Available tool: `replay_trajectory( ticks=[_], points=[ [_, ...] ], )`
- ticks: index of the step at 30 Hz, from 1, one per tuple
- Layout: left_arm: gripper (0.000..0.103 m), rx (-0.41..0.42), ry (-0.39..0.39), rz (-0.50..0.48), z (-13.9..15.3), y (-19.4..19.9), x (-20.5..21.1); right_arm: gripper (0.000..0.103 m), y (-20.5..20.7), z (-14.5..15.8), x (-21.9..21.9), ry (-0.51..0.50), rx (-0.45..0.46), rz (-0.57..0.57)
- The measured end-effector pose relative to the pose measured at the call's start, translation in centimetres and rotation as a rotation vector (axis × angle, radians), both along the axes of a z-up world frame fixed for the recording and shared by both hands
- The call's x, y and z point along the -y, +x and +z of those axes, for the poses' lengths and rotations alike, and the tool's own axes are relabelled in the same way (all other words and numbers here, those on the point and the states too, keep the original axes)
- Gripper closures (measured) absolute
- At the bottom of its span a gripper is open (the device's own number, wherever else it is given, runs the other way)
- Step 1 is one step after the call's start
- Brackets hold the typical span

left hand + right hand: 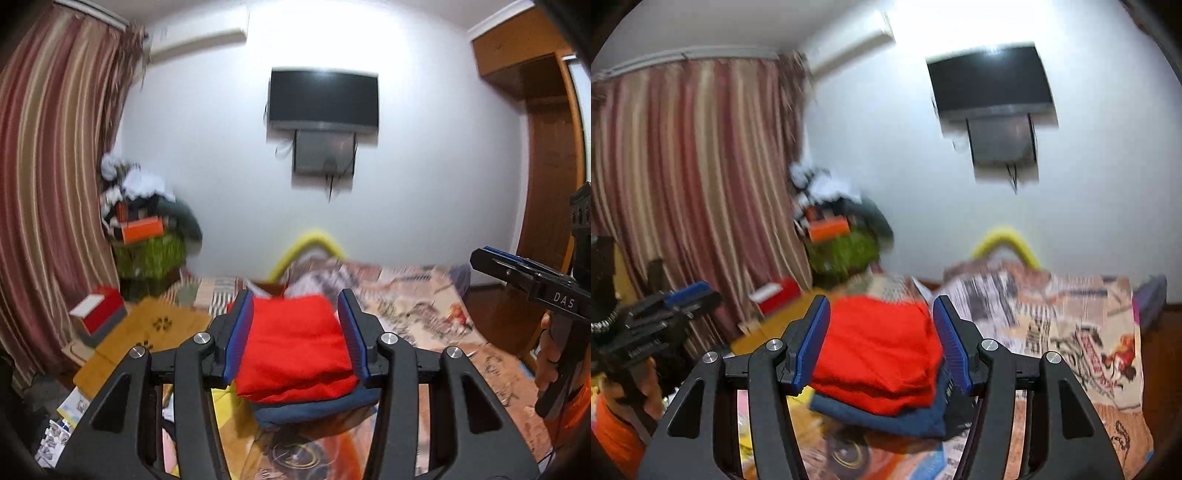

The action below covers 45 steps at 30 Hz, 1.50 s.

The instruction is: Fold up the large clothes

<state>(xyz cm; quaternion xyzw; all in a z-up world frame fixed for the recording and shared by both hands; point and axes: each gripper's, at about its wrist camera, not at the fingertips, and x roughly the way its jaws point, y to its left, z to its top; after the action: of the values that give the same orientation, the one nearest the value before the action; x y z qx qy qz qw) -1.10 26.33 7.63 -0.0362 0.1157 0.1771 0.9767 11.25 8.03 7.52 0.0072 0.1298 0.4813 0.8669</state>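
Lying folded on the bed, red garment tops blue garment.

Both tongs parted, near level

A bright red folded garment of soft, fleecy cloth lies as a thick, roughly square bundle on top of a dark blue folded garment. The two make a small stack on the patterned bedspread, at its near left part. The red piece is layered, its folded edge facing near, rounded and slightly bulging. The blue piece beneath shows only as a band along the near edge and the right side, sticking out a little past the red one. Both lie flat.
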Motion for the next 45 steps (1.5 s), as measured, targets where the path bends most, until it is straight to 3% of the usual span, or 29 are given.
replay_trajectory(
  ticks=[6, 14, 16, 18, 21, 26, 45],
  points=[
    [0.053, 0.107, 0.1, 0.042, 0.0, -5.7, 5.3, 0.049, -5.4, 0.8, 3.8, 0.106, 0.065, 0.01],
    [0.025, 0.193, 0.093, 0.075, -1.6, -9.7, 9.9, 0.049, -7.5, -1.1, 5.3, 0.099, 0.049, -0.027],
    [0.018, 0.2, 0.072, 0.083, -2.1, -10.0, 10.3, 0.043, -7.6, -1.2, 5.4, 0.084, 0.05, -0.044],
    [0.013, 0.202, 0.079, 0.113, -2.5, -10.2, 10.7, 0.027, -7.8, -1.2, 5.7, 0.077, 0.057, -0.055],
    [0.008, 0.204, 0.083, 0.134, -2.9, -10.4, 11.0, 0.018, -8.0, -1.4, 5.8, 0.071, 0.069, -0.083],
    [0.008, 0.191, 0.088, 0.144, -3.5, -10.1, 11.2, 0.014, -8.0, -1.3, 5.4, 0.05, 0.074, -0.094],
    [0.005, 0.179, 0.039, 0.17, -4.6, -9.9, 9.9, 0.014, -8.9, -2.7, 5.4, 0.004, 0.071, -0.084]
  ],
)
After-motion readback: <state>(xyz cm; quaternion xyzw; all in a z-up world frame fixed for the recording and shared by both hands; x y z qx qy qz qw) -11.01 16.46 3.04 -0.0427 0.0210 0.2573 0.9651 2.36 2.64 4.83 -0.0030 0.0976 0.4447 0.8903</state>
